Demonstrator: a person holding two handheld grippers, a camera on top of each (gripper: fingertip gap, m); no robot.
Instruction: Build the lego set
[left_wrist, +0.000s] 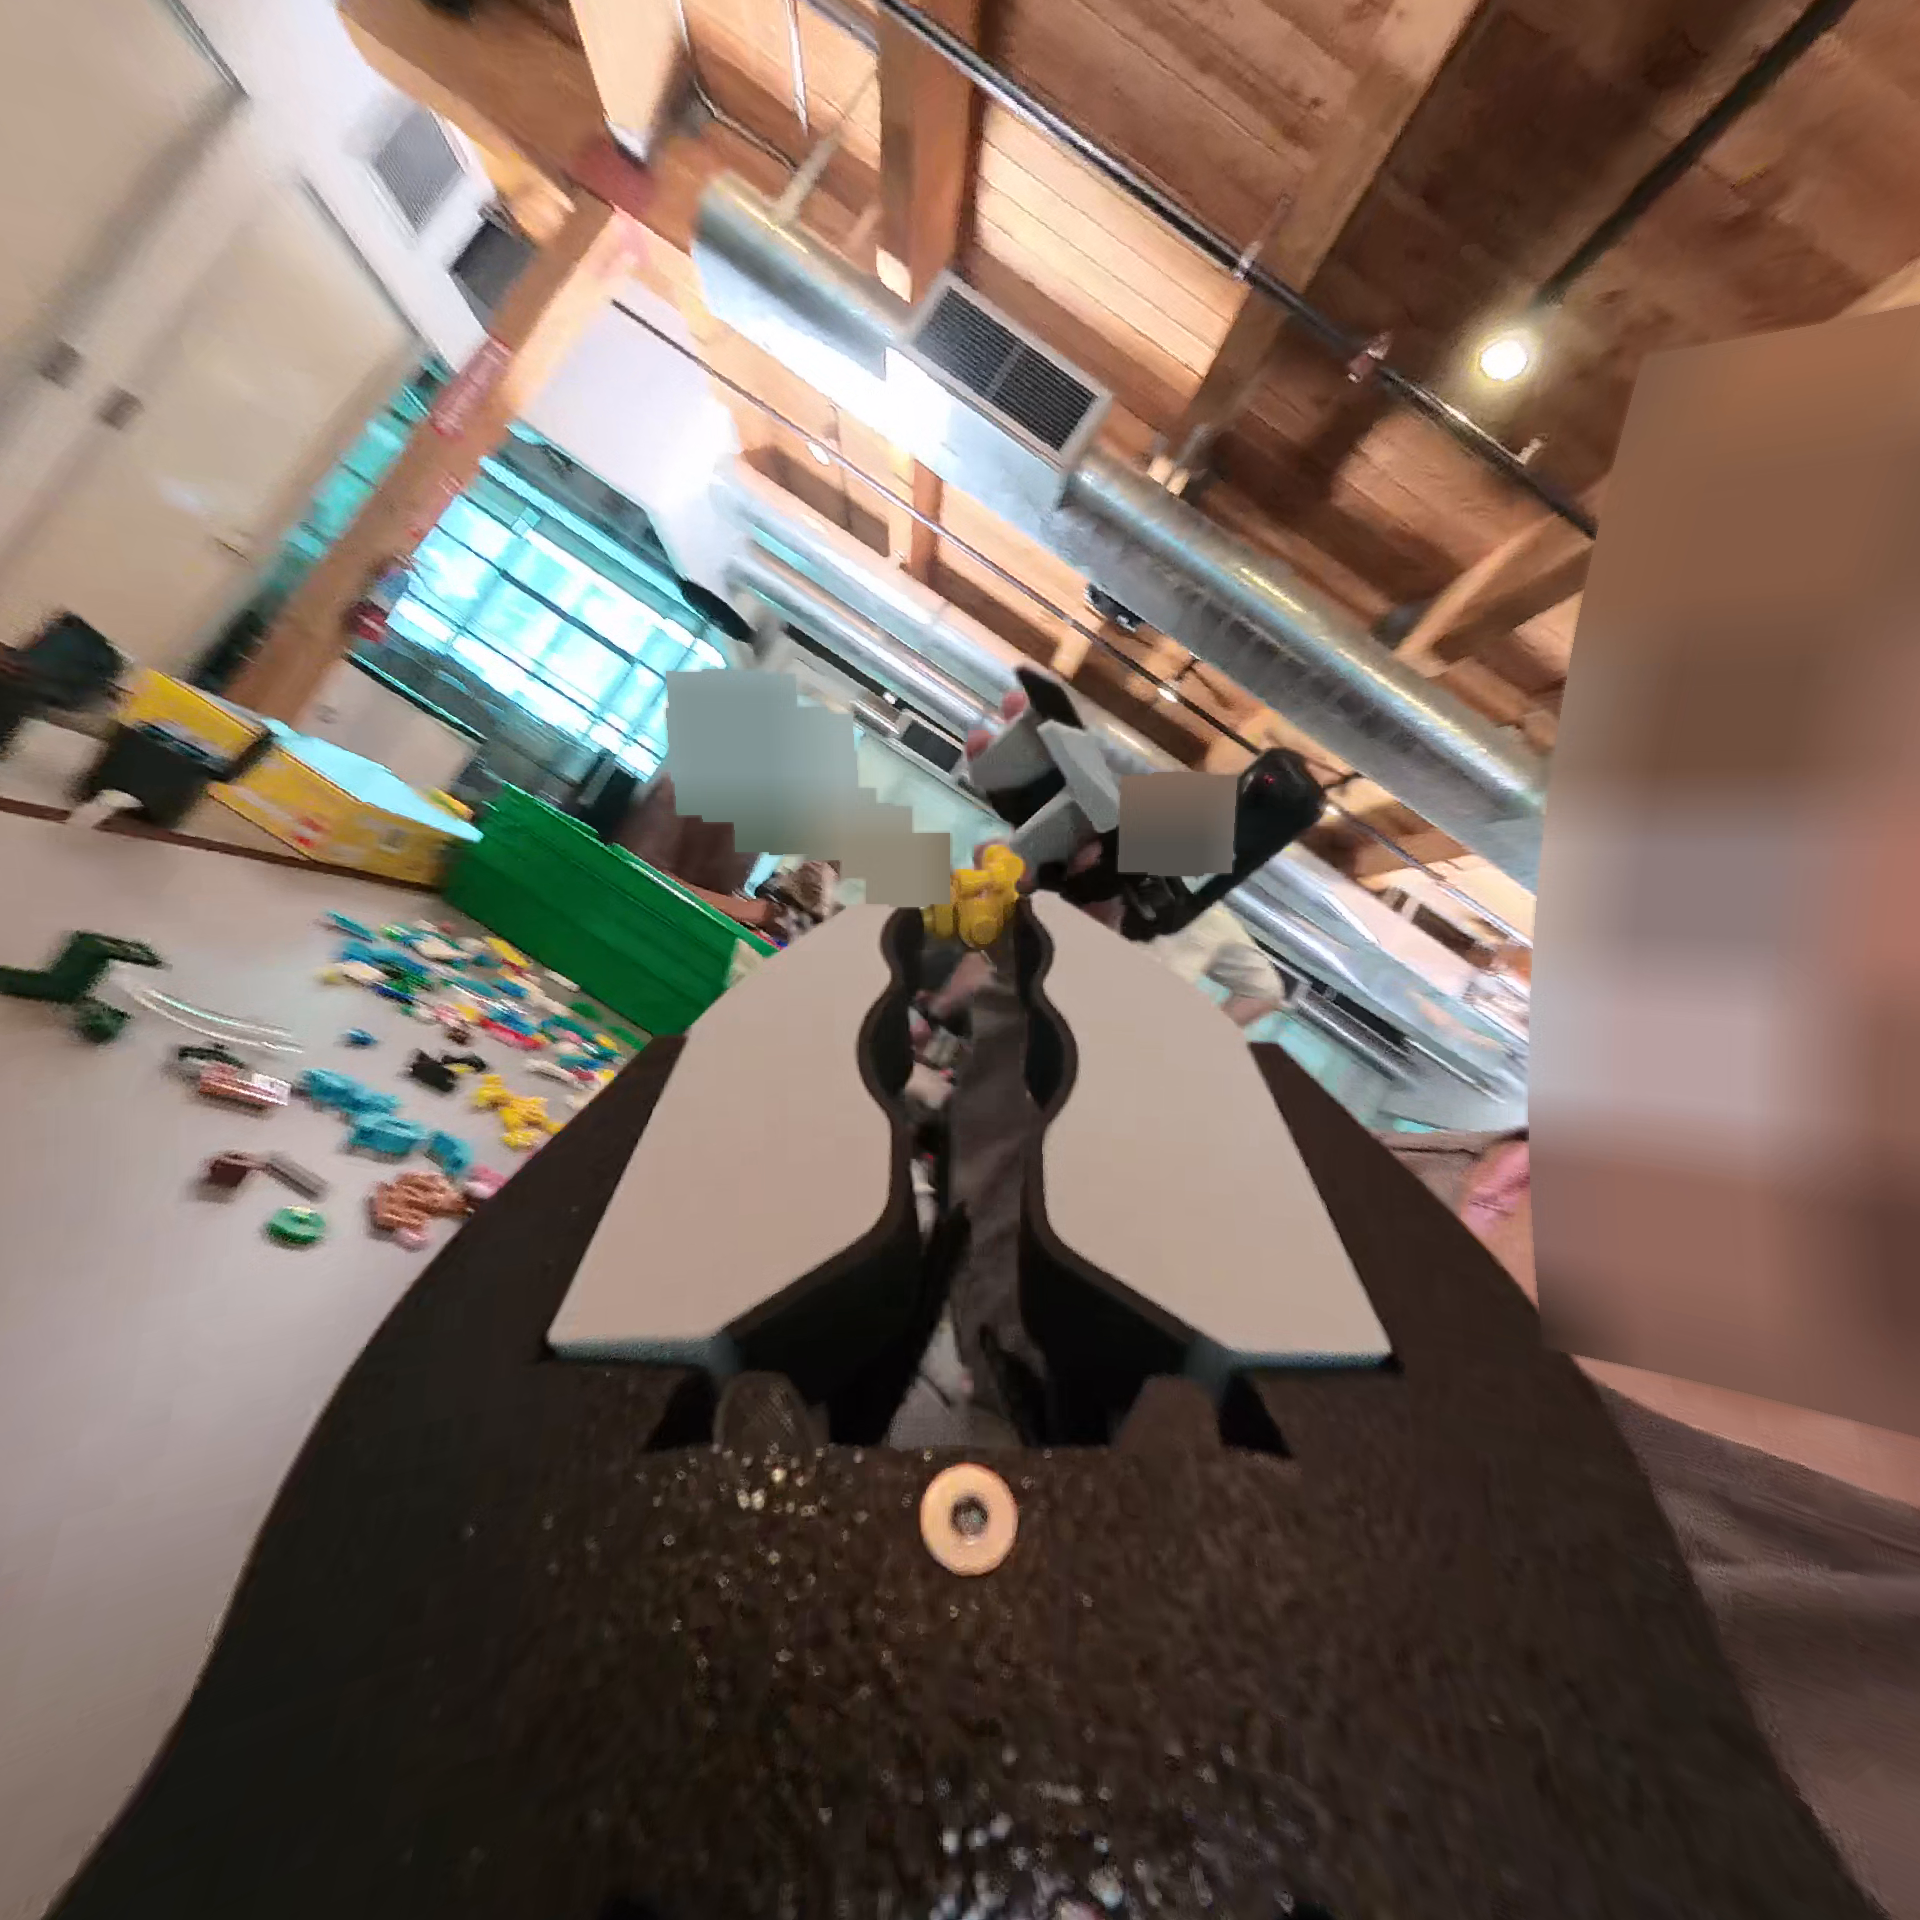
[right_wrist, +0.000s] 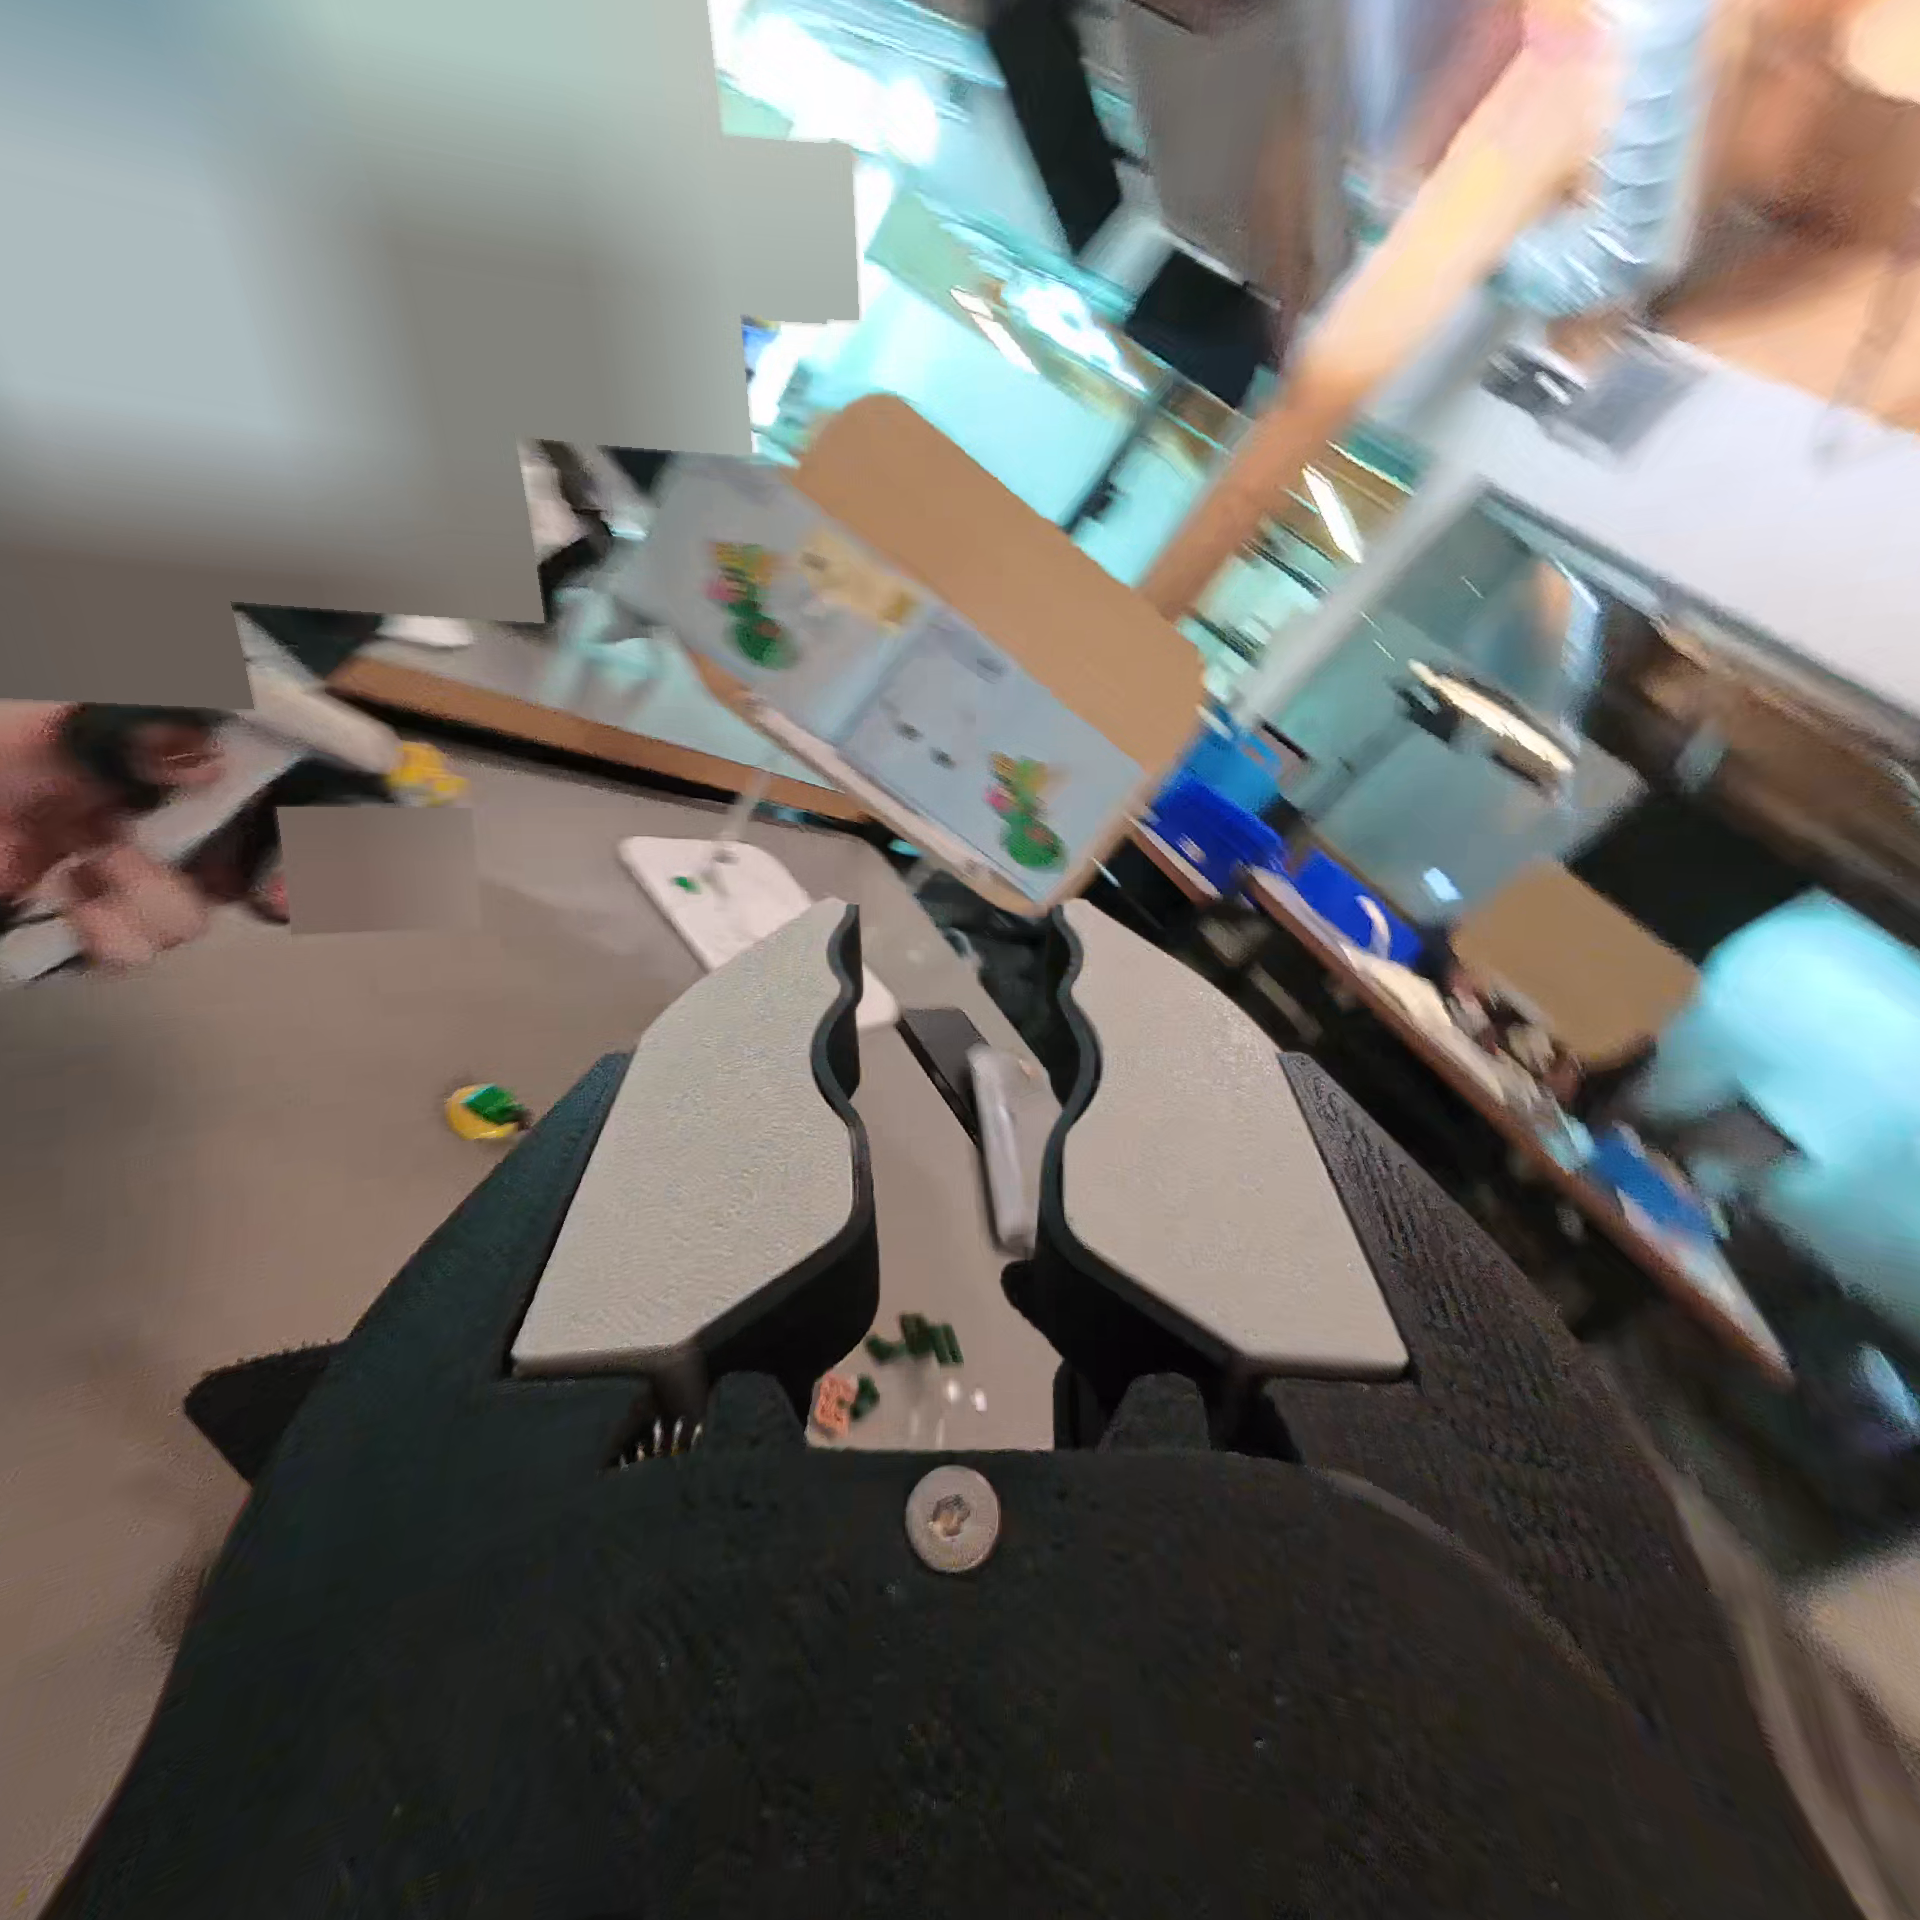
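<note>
yellow lego piece (left_wrist: 977, 902) held aloft at fingertips, loose multicoloured lego bricks (left_wrist: 457, 1029) scattered on table

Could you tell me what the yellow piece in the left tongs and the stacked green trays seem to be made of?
The small yellow knobbed piece looks like glossy moulded plastic, judging by its rounded studs. The stacked bright green trays look like smooth rigid plastic, though blur leaves that open.

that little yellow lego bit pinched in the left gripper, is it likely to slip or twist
Probably stiff plastic, and light for its size. The yellow piece sits only at the very tips of the left gripper, and its knobbly shape juts beyond them, so it could pivot or pop out if bumped.
</note>
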